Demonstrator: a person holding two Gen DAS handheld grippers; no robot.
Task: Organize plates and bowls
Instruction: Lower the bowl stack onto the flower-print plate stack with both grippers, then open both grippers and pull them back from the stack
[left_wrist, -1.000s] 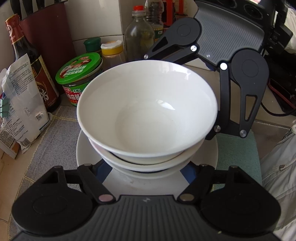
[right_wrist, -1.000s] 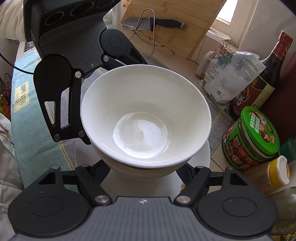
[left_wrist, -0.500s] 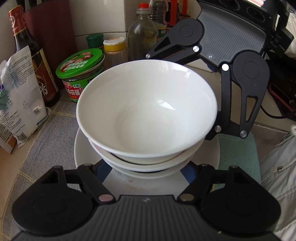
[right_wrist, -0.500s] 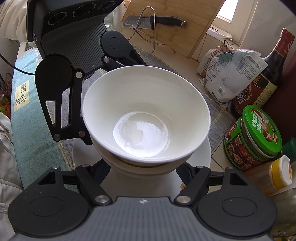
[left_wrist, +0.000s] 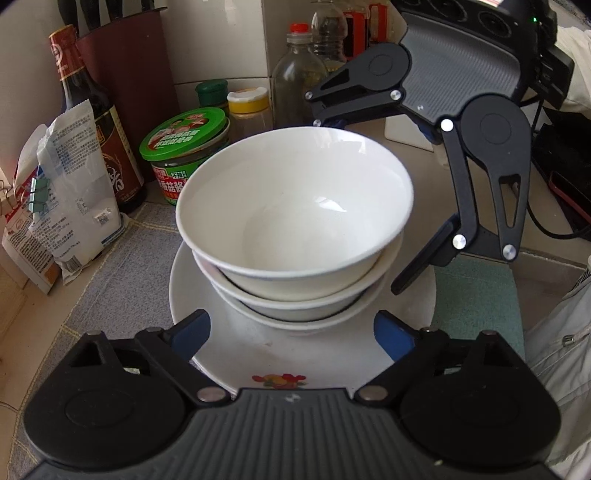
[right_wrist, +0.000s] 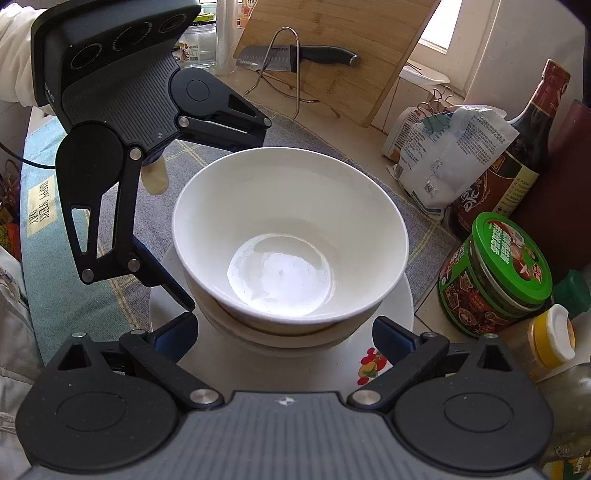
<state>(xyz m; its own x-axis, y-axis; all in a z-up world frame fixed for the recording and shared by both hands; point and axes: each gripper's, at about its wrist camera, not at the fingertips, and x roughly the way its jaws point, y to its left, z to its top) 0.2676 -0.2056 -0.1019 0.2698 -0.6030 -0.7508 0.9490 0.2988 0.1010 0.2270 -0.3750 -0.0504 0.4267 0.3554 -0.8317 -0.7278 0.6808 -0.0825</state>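
Observation:
A white top bowl (left_wrist: 295, 206) (right_wrist: 288, 229) sits nested in a stack of white bowls on a white plate (left_wrist: 236, 354) (right_wrist: 400, 295) with a flower print. My left gripper (left_wrist: 291, 336) (right_wrist: 227, 221) and right gripper (right_wrist: 284, 330) (left_wrist: 354, 205) face each other across the stack. The jaws of both are opening. The stack stands between each pair of fingers, and the blue pads (left_wrist: 192, 332) (right_wrist: 391, 332) are clear of the bowls. Neither gripper holds anything.
A green-lidded jar (left_wrist: 184, 147) (right_wrist: 495, 273), a soy sauce bottle (left_wrist: 88, 110) (right_wrist: 517, 147), small spice jars and paper bags (left_wrist: 66, 192) crowd one side. A knife (right_wrist: 295, 59) rests on a rack before a cutting board (right_wrist: 332, 37). A grey mat (left_wrist: 122, 266) lies under the plate.
The top bowl sank into the stack. Both grippers' jaws then spread wide and let go of it, and the left gripper drew back a little.

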